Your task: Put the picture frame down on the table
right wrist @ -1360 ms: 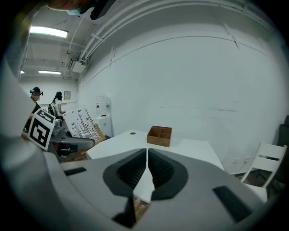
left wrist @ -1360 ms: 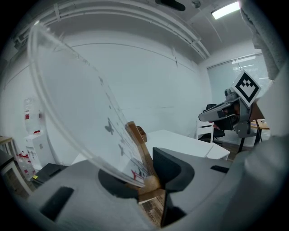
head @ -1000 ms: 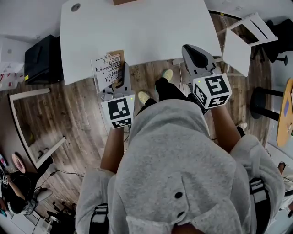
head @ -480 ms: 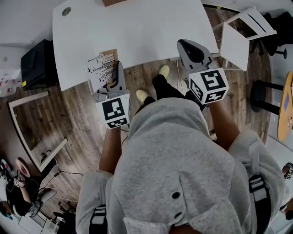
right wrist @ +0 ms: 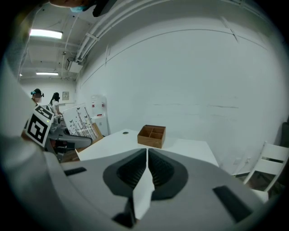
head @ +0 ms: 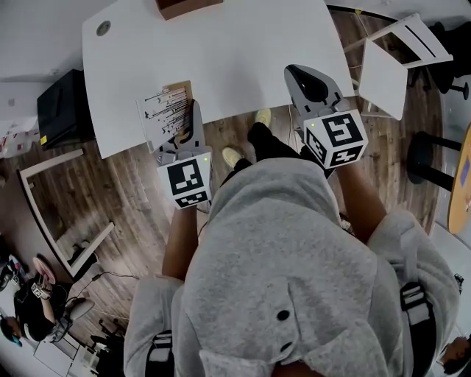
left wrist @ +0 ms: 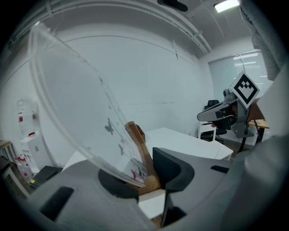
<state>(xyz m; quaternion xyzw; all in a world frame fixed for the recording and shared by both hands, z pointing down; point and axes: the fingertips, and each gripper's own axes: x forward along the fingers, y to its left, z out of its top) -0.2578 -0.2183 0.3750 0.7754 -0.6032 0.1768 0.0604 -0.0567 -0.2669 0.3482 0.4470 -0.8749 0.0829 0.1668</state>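
Note:
The picture frame (head: pixel 165 110), a clear pane over a white print with a wooden back, tilts up in my left gripper (head: pixel 193 121), over the front left edge of the white table (head: pixel 221 51). In the left gripper view the pane (left wrist: pixel 86 108) and wooden back (left wrist: pixel 139 146) sit clamped between the jaws of the left gripper (left wrist: pixel 151 180). My right gripper (head: pixel 303 77) hovers at the table's front right edge, shut with nothing in it; its jaws meet in the right gripper view (right wrist: pixel 147 169). That view also has the frame (right wrist: pixel 80 119) at its left.
A wooden compartment box (head: pixel 188 6) stands at the table's far edge, also seen as the box (right wrist: pixel 151 136). A white chair (head: pixel 394 59) is right of the table, a black cabinet (head: pixel 62 103) left of it. A white frame piece (head: pixel 51 213) lies on the wood floor.
The left gripper with the frame has edged slightly farther over the table's front edge. The right gripper has barely moved and stays shut.

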